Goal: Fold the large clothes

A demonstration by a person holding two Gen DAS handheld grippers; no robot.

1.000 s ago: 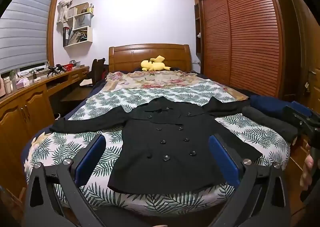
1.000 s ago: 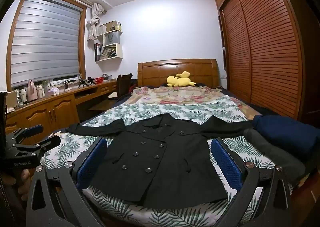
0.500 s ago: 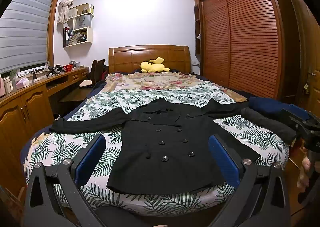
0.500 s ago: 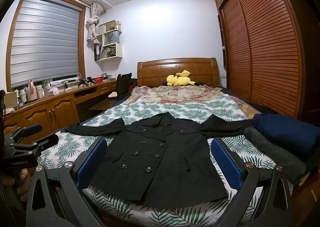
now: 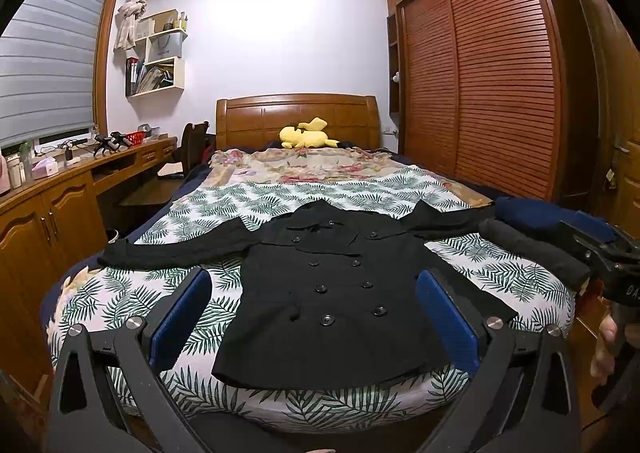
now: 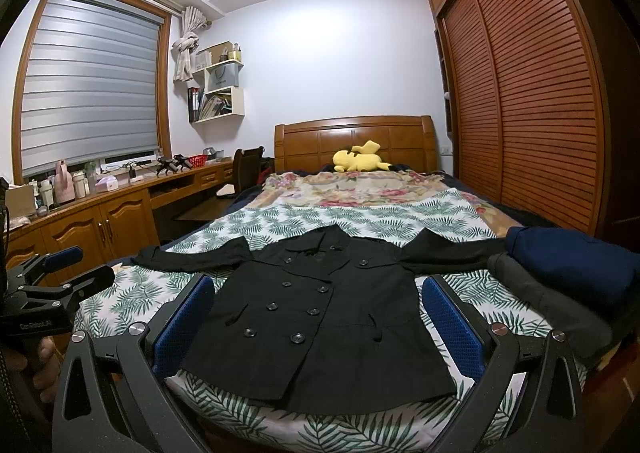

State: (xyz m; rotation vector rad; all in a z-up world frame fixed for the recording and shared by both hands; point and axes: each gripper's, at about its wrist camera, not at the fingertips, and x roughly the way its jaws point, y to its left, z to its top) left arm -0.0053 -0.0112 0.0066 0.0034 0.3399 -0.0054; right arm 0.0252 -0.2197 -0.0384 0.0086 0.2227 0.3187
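The likeliest slip is a grab at the hem that catches the leaf-print bedspread [image 5: 280, 201] along with the cloth, or lifts one layer only — the fold would then drag crooked. The black double-breasted coat [image 5: 332, 293] lies flat, front up and buttoned, at the foot of the bed, sleeves spread toward 9 and 3 o'clock; its right sleeve reaches the folded navy and grey clothes [image 6: 568, 273]. Left tool [image 5: 312, 317] and right tool [image 6: 316, 317] both gape wide, holding nothing, hovering short of the hem.

Black coat [image 6: 320, 313] lies flat on the bed [image 6: 360, 213]; right gripper [image 6: 316, 317] hovers wide apart above it.
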